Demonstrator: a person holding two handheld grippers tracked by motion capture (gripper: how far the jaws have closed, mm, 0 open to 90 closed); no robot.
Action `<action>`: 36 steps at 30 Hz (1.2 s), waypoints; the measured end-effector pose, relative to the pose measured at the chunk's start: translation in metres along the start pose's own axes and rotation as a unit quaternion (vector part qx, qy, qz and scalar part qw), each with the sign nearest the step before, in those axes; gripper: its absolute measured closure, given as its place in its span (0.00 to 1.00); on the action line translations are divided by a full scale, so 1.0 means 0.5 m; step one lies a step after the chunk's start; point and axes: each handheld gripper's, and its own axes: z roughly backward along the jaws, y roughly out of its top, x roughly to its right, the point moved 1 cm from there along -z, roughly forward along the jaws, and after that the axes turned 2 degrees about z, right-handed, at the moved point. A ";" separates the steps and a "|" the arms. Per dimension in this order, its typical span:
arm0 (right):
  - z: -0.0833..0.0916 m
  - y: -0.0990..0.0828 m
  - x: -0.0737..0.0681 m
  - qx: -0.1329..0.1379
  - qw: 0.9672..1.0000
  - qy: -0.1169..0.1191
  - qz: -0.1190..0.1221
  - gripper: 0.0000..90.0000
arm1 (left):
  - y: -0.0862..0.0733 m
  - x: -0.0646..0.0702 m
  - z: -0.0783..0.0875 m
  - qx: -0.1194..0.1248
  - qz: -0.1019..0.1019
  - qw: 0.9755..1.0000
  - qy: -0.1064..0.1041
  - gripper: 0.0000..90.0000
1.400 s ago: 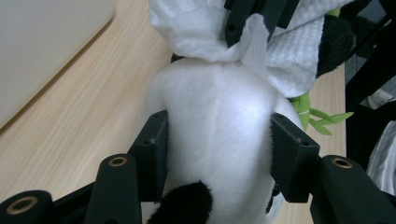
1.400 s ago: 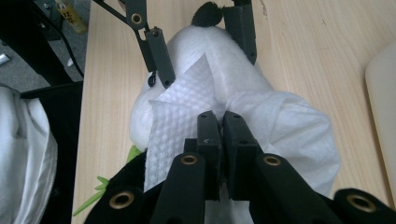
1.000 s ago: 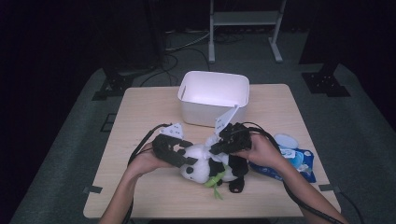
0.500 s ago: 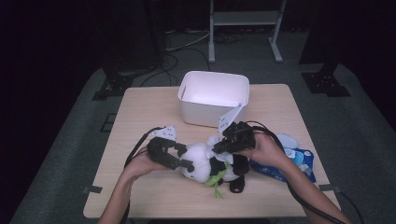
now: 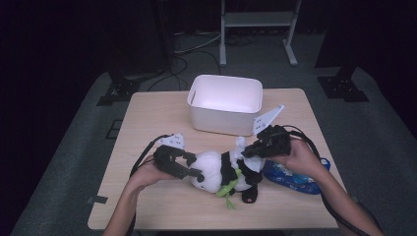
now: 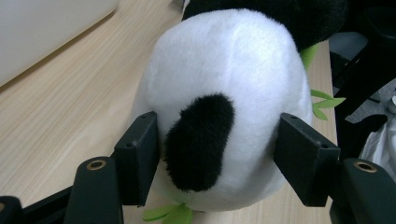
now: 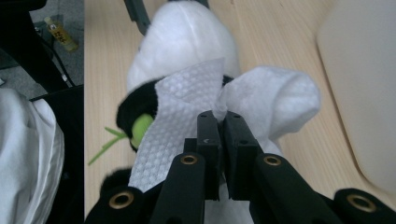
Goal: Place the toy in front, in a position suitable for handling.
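A black and white panda plush [image 5: 216, 169] with green leaves lies on the wooden table [image 5: 147, 123]. My left gripper [image 5: 194, 173] comes in from the left. In the left gripper view its jaws have just been closing on the panda's white head [image 6: 224, 70], and both pads [image 6: 137, 161] press into it. My right gripper [image 5: 246, 152] is over the panda's dark body, shut on a white wipe [image 5: 239, 143]. In the right gripper view the wipe [image 7: 187, 102] bunches out of the shut gripper [image 7: 223, 121] and drapes over the plush [image 7: 182, 37].
A white open bin [image 5: 223, 120] stands just behind the panda at the table's middle. A blue packet of wipes [image 5: 290, 177] lies under the right hand near the table's right edge. Cables trail from both grippers toward the front edge.
The right gripper has moved to the right and slightly up, carrying the wipe. The left gripper has stayed at the panda's head, its jaws a little tighter.
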 end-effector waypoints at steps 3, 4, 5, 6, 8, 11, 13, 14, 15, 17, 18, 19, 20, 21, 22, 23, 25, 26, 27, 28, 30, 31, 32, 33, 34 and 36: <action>0.010 -0.017 0.006 -0.002 1.000 -0.005 -0.011 0.95 | 0.001 0.002 -0.001 0.000 0.001 1.000 0.001 0.39; 0.010 -0.019 0.006 -0.001 1.000 -0.004 -0.014 0.95 | 0.002 0.002 -0.001 -0.001 0.000 1.000 0.001 0.39; 0.010 -0.018 0.006 -0.002 1.000 -0.004 -0.014 0.95 | 0.002 0.003 0.000 -0.002 -0.001 1.000 0.001 0.39; 0.008 -0.017 0.006 -0.002 1.000 -0.004 -0.008 0.95 | 0.002 0.003 0.000 -0.002 -0.001 1.000 0.001 0.39; 0.003 -0.008 0.005 0.000 1.000 -0.002 -0.005 0.95 | 0.001 0.005 0.000 -0.001 0.000 1.000 0.000 0.39; -0.008 0.011 0.000 0.003 1.000 0.002 0.000 0.95 | 0.000 0.006 0.000 -0.001 -0.001 1.000 0.000 0.40; -0.017 0.023 -0.003 0.000 1.000 0.006 0.007 0.95 | 0.001 0.007 0.000 0.000 -0.001 1.000 0.001 0.40; -0.024 0.030 -0.005 -0.001 1.000 0.009 0.012 0.95 | 0.002 0.007 0.000 0.000 0.000 1.000 0.001 0.40; -0.031 0.037 -0.008 -0.003 1.000 0.013 0.016 0.95 | 0.002 0.008 -0.001 0.002 0.001 1.000 0.000 0.40; -0.048 0.051 -0.013 -0.007 0.999 0.021 0.024 0.95 | 0.003 0.009 -0.001 0.001 0.000 1.000 0.000 0.40; -0.059 0.059 -0.016 -0.012 0.999 0.024 0.029 0.95 | 0.003 0.010 -0.001 0.001 0.000 1.000 0.000 0.41; -0.068 0.065 -0.017 -0.014 0.999 0.028 0.032 0.95 | 0.003 0.010 0.000 0.001 -0.001 1.000 0.001 0.41; -0.077 0.070 -0.018 -0.017 0.999 0.031 0.034 0.95 | 0.003 0.010 0.000 0.002 0.000 1.000 0.000 0.42; -0.084 0.073 -0.018 -0.019 0.999 0.033 0.033 0.95 | 0.003 0.011 0.000 0.002 0.000 1.000 -0.001 0.42; -0.095 0.078 -0.017 -0.021 0.998 0.038 0.036 0.95 | 0.003 0.012 -0.001 0.003 0.000 1.000 -0.001 0.42; -0.106 0.082 -0.017 -0.025 0.998 0.040 0.037 0.95 | 0.003 0.012 -0.001 0.003 0.000 1.000 -0.001 0.42; -0.117 0.089 -0.017 -0.027 0.998 0.044 0.040 0.95 | 0.003 0.012 -0.001 0.002 -0.001 1.000 -0.001 0.42; -0.122 0.094 -0.018 -0.028 0.998 0.044 0.040 0.95 | 0.002 0.012 -0.001 0.002 -0.001 1.000 -0.001 0.42; -0.125 0.097 -0.018 -0.026 0.998 0.046 0.041 0.95 | 0.001 0.010 0.000 0.001 -0.002 1.000 -0.001 0.42; -0.130 0.104 -0.020 -0.027 0.998 0.047 0.044 0.95 | 0.001 0.010 0.000 0.001 0.000 1.000 -0.001 0.42; -0.134 0.112 -0.021 -0.028 0.997 0.046 0.048 0.95 | 0.000 0.009 0.001 0.001 -0.001 1.000 -0.001 0.42; -0.135 0.116 -0.021 -0.027 0.997 0.047 0.049 0.95 | -0.001 0.009 0.000 0.001 -0.001 1.000 -0.002 0.42; -0.135 0.120 -0.021 -0.025 0.997 0.046 0.049 0.95 | 0.000 0.009 0.001 0.000 -0.001 1.000 -0.002 0.42; -0.135 0.124 -0.022 -0.023 0.997 0.046 0.050 0.95 | 0.001 0.009 0.000 0.000 -0.001 1.000 -0.002 0.42; -0.135 0.128 -0.021 -0.019 0.997 0.047 0.051 0.95 | 0.001 0.010 0.000 0.002 -0.001 1.000 -0.001 0.42; -0.137 0.134 -0.023 -0.017 0.997 0.048 0.053 0.95 | 0.002 0.010 -0.001 0.002 -0.001 1.000 -0.001 0.42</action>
